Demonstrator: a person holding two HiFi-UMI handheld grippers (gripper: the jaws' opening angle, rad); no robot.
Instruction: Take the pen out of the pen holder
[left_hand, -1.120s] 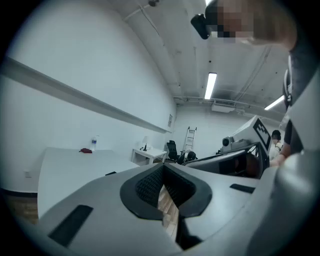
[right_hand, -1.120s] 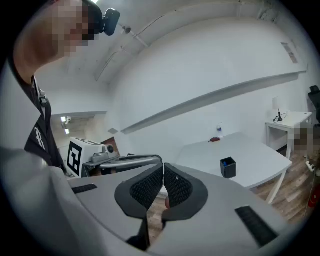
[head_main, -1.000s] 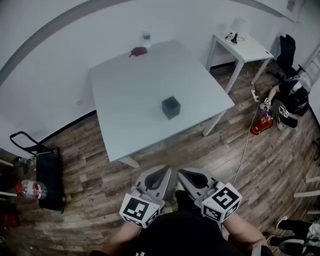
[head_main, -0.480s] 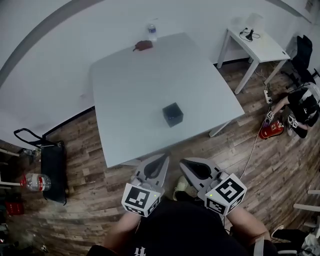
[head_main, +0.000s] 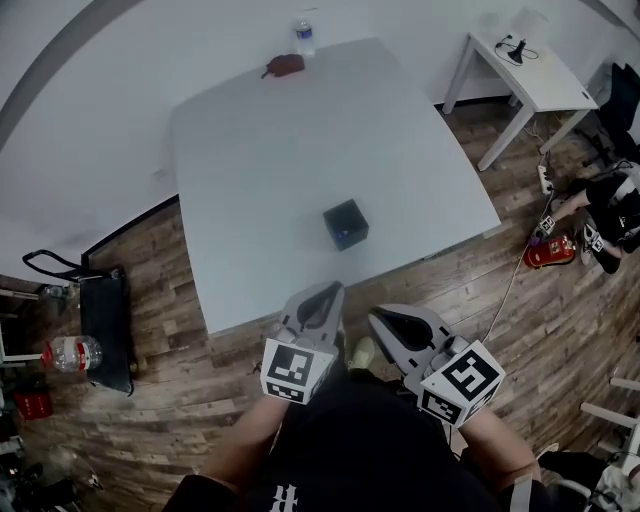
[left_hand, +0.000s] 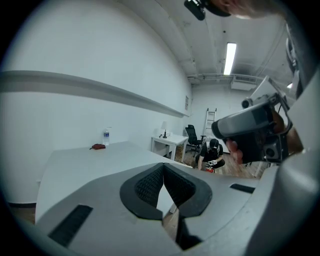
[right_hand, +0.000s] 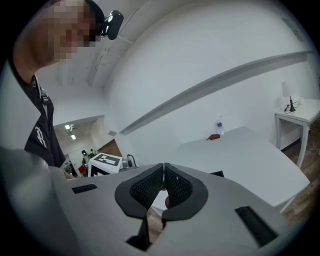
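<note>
Both grippers held low, close to the person's body, over the wood floor (head_main: 470, 300) at the near side of the desk (head_main: 280, 150). Neither one is over the desk top.

Left gripper (head_main: 324, 291): fingers closed, the dark ribbed pads meet at their tips, nothing between them. It points toward the desk's near edge.

Right gripper (head_main: 384, 318): fingers closed too, tips touching, nothing gripped. It sits just right of the left one, the two side by side and apart.

Pen holder (head_main: 345, 222): a small dark cube, upright, on the desk near its middle and somewhat toward the near edge. It is well apart from both grippers. A bluish spot shows at its near side; the pen itself is too small to make out.

Far edge of the desk: water bottle (head_main: 304, 36) upright, with a small red object (head_main: 285, 64) lying just left of it. Rest of the top is plain white.

Far right: small white desk (head_main: 530, 75) against the wall. Right of the main desk, a person (head_main: 618, 205) crouches on the floor, with a red item (head_main: 548, 252) on the boards beside them. Left, a black cart (head_main: 102, 330) on the floor by the wall.
</note>
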